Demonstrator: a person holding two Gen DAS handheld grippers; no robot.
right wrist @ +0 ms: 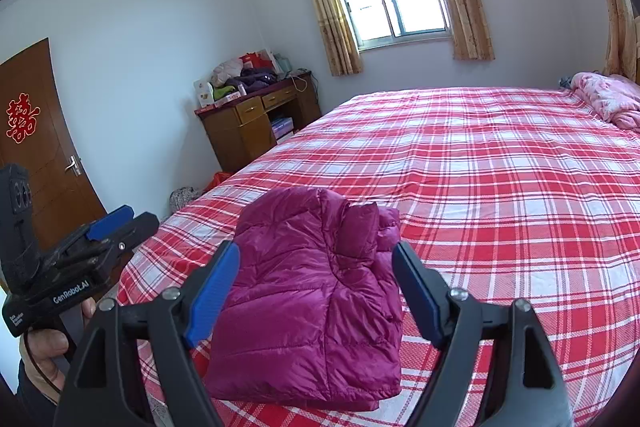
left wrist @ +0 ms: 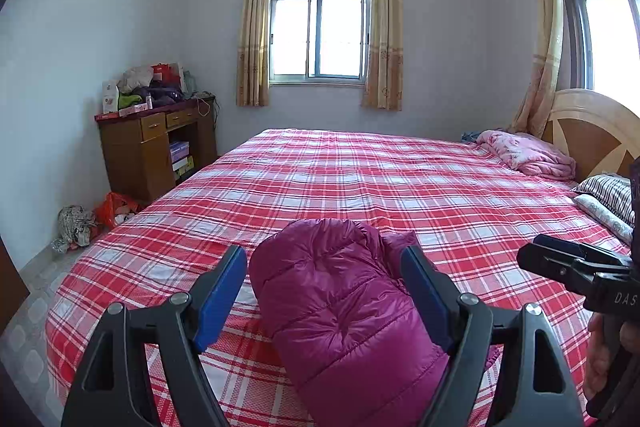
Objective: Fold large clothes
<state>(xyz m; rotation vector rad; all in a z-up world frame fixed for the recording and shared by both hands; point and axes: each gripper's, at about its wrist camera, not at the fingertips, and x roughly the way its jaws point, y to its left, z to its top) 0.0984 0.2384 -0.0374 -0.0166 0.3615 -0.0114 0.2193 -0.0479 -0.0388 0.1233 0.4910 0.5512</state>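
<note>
A magenta quilted down jacket (left wrist: pixel 340 307) lies folded into a compact bundle near the front edge of the bed (left wrist: pixel 360 179). My left gripper (left wrist: pixel 326 255) hovers above it, open, blue pads wide apart and touching nothing. The right wrist view shows the same jacket (right wrist: pixel 304 299) as a squarish folded stack. My right gripper (right wrist: pixel 316 251) hangs over it, open, with no cloth in its jaws. The right gripper's body also shows at the right edge of the left wrist view, and the left gripper (right wrist: pixel 120 223) at the left edge of the right wrist view, held in a hand.
The red and white plaid bed fills the room's middle. A pink quilt (left wrist: pixel 528 155) and striped pillows (left wrist: pixel 608 191) lie by the wooden headboard (left wrist: pixel 592 131). A cluttered wooden desk (left wrist: pixel 156 143) stands left of the bed, bags (left wrist: pixel 92 219) on the floor beside it. A brown door (right wrist: pixel 40 147) is at far left.
</note>
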